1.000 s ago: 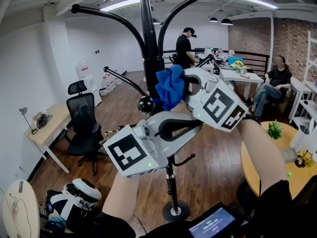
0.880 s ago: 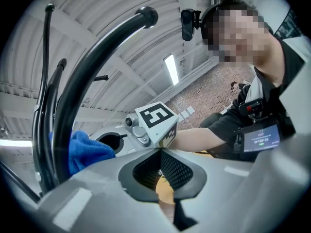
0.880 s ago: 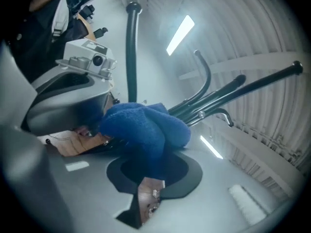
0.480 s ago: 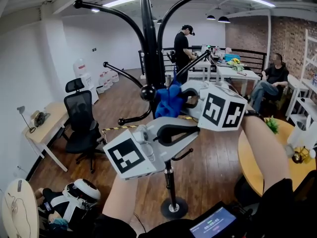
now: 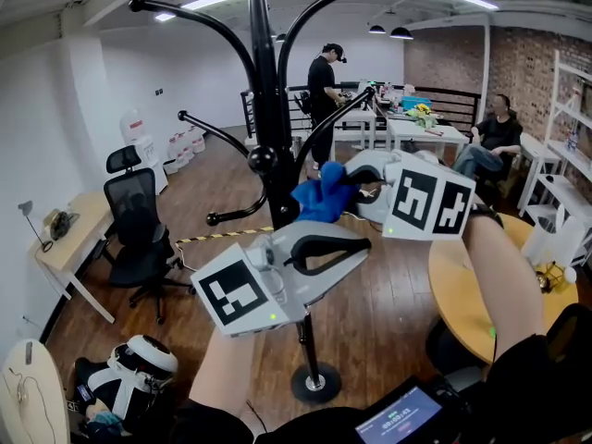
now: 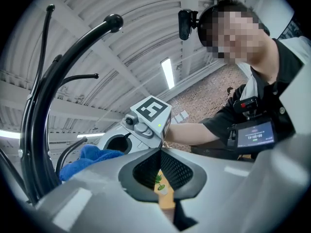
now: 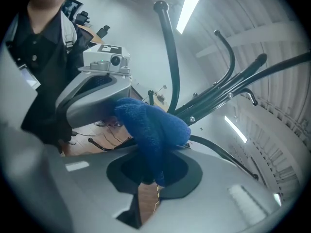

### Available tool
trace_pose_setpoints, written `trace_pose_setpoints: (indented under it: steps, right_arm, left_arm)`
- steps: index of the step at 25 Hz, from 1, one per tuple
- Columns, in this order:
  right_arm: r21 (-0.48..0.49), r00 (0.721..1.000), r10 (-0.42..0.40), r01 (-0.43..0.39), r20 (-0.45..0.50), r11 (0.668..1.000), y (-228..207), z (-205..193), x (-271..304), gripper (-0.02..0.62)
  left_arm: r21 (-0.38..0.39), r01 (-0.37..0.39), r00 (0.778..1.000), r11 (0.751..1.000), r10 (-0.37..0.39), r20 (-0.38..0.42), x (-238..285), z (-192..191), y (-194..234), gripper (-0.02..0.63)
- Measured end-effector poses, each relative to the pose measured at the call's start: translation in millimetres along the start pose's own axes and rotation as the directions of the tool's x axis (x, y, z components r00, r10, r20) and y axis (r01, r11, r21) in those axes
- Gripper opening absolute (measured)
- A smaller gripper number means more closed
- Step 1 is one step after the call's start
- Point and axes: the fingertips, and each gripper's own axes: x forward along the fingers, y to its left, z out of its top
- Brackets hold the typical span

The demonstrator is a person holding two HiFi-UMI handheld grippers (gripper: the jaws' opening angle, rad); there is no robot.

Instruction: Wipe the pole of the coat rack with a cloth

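The black coat rack pole (image 5: 264, 109) rises through the middle of the head view from a round base (image 5: 314, 382). My right gripper (image 5: 347, 188) is shut on a blue cloth (image 5: 322, 200), which lies against the pole's right side just below a knobbed hook (image 5: 262, 160). In the right gripper view the cloth (image 7: 151, 125) bunches between the jaws of my right gripper (image 7: 153, 154), with curved rack arms (image 7: 228, 93) behind. My left gripper (image 5: 359, 240) sits lower, in front of the pole, shut with nothing in it. The left gripper view shows this gripper (image 6: 160, 152), the cloth (image 6: 92, 159) and the rack arms (image 6: 43, 106) at left.
A round wooden table (image 5: 462, 294) with a small plant stands at the right. An office chair (image 5: 134, 211) and desk (image 5: 65, 239) are at the left. One person (image 5: 324, 91) stands and another (image 5: 495, 137) sits by far tables. White shelving (image 5: 564, 155) lines the right wall.
My right gripper has carried the blue cloth downward along the pole, from beside the arm fork to below the knobbed hook. The left gripper has stayed about where it was.
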Motion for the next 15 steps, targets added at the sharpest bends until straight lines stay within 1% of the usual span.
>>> trace_pose_setpoints:
  steps: [4,7,9,12,15]
  right_arm:
    - [0.013,1.0,-0.017,0.017,-0.002,1.0,2.4,-2.0,-18.8,0.049]
    - [0.028,0.999,-0.037,0.037,-0.006,0.999,-2.6,-0.8,-25.1,0.049]
    - [0.035,0.999,-0.042,0.042,-0.017,0.999,-6.3,2.2,-15.2,0.049]
    - [0.028,0.999,-0.029,0.03,-0.043,0.999,-9.3,11.7,16.8,0.049]
    - [0.035,0.999,-0.033,0.035,-0.037,0.999,-10.0,18.3,44.5,0.049]
  left_arm:
    - [0.0,0.015,1.0,1.0,-0.015,-0.002,2.4,-0.1,-9.4,0.003]
    - [-0.001,0.017,1.0,1.0,-0.017,-0.009,-3.0,-0.2,-8.9,0.004]
    - [-0.007,0.015,1.0,1.0,-0.015,-0.015,-12.2,-2.6,-4.5,0.005]
    - [-0.015,0.005,1.0,1.0,-0.005,-0.021,-32.6,-5.7,4.6,0.004]
    - [-0.021,-0.019,1.0,1.0,0.019,-0.013,-45.4,-7.3,9.4,0.005]
